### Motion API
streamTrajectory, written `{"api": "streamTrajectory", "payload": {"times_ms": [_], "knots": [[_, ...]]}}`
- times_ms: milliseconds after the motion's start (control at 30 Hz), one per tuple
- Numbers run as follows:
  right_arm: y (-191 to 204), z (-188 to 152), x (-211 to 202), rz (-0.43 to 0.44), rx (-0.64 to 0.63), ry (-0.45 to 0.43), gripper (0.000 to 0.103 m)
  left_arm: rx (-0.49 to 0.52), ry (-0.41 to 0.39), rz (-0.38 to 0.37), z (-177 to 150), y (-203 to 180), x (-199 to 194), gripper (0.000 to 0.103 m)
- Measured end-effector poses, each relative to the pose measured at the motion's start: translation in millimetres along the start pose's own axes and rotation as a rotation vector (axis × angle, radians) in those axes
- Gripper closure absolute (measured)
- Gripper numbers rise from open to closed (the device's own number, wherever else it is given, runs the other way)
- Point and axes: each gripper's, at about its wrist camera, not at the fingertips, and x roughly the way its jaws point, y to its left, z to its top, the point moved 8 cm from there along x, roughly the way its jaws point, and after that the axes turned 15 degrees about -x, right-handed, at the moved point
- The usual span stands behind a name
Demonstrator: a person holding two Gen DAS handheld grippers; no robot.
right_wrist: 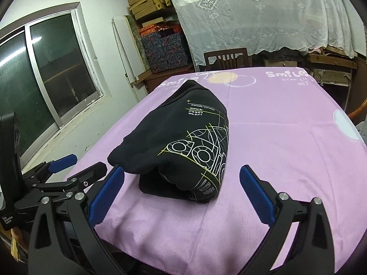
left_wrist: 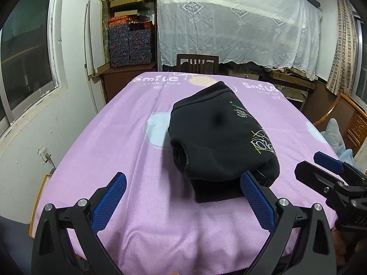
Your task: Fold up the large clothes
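Note:
A black sweatshirt (left_wrist: 218, 135) with a yellow and white line print lies folded into a compact bundle on the pink cloth of the table (left_wrist: 114, 137). The right wrist view has the sweatshirt (right_wrist: 183, 142) at centre, print side up. My left gripper (left_wrist: 183, 197) is open just in front of the bundle's near edge, its right pad (left_wrist: 257, 201) close to the fabric, nothing between the fingers. My right gripper (right_wrist: 181, 192) is open too, short of the bundle and holding nothing. Each gripper shows at the edge of the other's view: the right one (left_wrist: 321, 167) and the left one (right_wrist: 68, 167).
The table (right_wrist: 286, 137) carries a pink "Smile" printed cloth. A wooden chair (left_wrist: 197, 63) stands at its far end. Beyond are stacked boxes (left_wrist: 130, 43) and a white lace cover (left_wrist: 236, 27) over shelving. A window (right_wrist: 45, 80) lines the left wall.

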Motion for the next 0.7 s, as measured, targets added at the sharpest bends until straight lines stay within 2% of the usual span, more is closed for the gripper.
{"api": "streamTrajectory", "payload": {"times_ms": [700], "knots": [[4.9, 0.7, -7.7, -0.005, -0.022, -0.012, 0.005, 0.01, -0.008, 0.005, -2.7, -7.7, -10.2, 0.004]]}}
